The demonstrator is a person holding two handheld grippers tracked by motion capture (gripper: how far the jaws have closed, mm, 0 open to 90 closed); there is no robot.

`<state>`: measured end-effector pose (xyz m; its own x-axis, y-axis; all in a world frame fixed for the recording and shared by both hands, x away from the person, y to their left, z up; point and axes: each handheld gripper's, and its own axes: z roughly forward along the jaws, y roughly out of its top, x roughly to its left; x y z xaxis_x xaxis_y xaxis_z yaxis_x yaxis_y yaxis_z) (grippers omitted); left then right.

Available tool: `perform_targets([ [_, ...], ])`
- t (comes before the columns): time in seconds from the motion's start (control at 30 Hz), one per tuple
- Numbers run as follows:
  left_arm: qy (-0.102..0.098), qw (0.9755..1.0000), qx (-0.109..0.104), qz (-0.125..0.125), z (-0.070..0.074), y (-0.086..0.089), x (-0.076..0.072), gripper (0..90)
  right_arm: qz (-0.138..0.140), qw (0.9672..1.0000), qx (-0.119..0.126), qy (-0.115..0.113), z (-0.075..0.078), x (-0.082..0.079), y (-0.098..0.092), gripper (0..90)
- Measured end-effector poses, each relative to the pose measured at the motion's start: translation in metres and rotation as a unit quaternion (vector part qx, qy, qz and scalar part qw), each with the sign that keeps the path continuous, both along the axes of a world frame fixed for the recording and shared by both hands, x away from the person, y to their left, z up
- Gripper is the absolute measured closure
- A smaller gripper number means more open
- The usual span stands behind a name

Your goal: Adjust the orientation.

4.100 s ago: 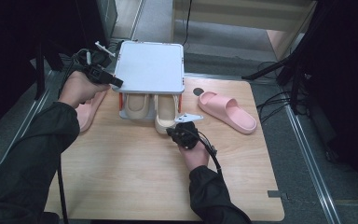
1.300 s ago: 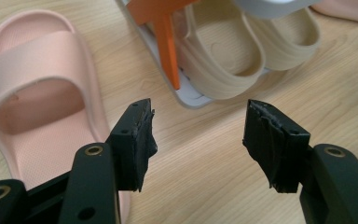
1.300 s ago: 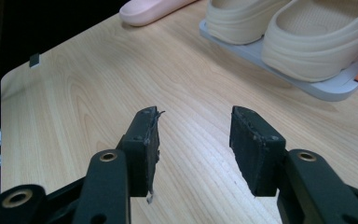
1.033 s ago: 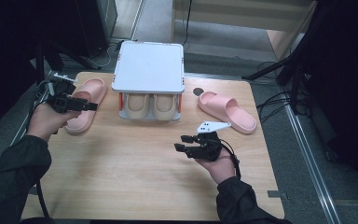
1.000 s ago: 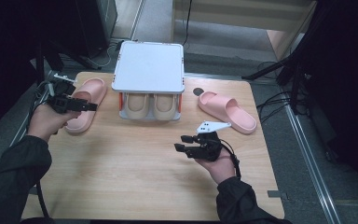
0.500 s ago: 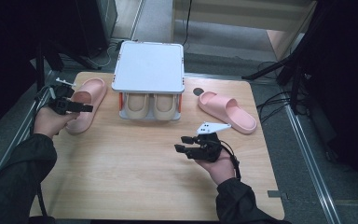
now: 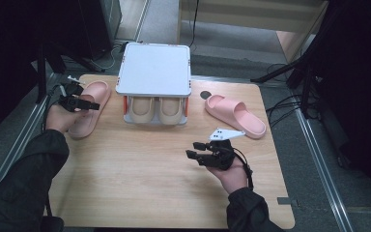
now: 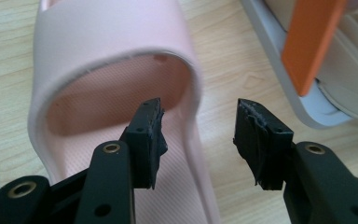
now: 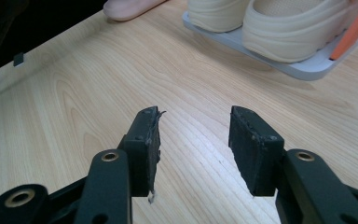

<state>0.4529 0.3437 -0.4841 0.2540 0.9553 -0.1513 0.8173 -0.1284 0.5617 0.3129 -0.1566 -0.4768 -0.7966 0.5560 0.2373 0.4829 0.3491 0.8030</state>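
Observation:
A pink slipper (image 7: 89, 108) lies left of the white shoe rack (image 7: 153, 67). My left gripper (image 7: 92, 105) is low over it, and its jaws have just been closing. In the left gripper view the jaws (image 8: 198, 135) straddle the pink slipper's (image 8: 107, 37) right side wall without touching it, one inside over the insole and one outside over the table. My right gripper (image 7: 192, 150) hovers open over bare wood, nothing between its fingers (image 9: 193, 140). A second pink slipper (image 7: 236, 116) lies right of the rack.
Two beige shoes (image 7: 154, 110) sit on the rack's lower tray under its white top plate. The rack has orange posts (image 8: 312, 37). A dark round mark (image 7: 205, 94) is on the wooden table (image 7: 140, 183). Cables and dark equipment surround the table.
My left hand has sunk onto the left slipper and its jaws have narrowed around the side wall. The right hand has kept still over the last second, having earlier pulled back from the rack.

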Motion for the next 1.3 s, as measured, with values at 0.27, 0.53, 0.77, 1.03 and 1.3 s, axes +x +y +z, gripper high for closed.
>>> perform_targets([
  [0.27,-0.004,0.9999,-0.001,0.013,-0.004,0.001,0.013,55.9,-0.011,0.9999,-0.006,0.003,-0.003,-0.003,-0.006,53.3],
  [0.53,-0.009,0.9999,-0.005,0.008,-0.009,-0.004,0.018,71.2,-0.020,0.9998,-0.009,0.001,-0.003,-0.005,-0.010,53.7],
  [0.77,-0.002,0.9999,0.010,0.010,-0.004,-0.007,0.019,84.0,-0.021,0.9997,-0.010,0.000,-0.003,-0.005,-0.009,53.4],
  [1.03,-0.003,0.9999,0.011,0.007,0.008,-0.004,0.015,84.8,-0.017,0.9998,-0.010,-0.001,-0.004,-0.004,-0.007,53.2],
  [1.3,-0.010,0.9999,0.002,-0.003,0.028,-0.004,0.002,84.8,-0.018,0.9998,-0.007,0.003,-0.005,-0.001,-0.006,52.9],
])
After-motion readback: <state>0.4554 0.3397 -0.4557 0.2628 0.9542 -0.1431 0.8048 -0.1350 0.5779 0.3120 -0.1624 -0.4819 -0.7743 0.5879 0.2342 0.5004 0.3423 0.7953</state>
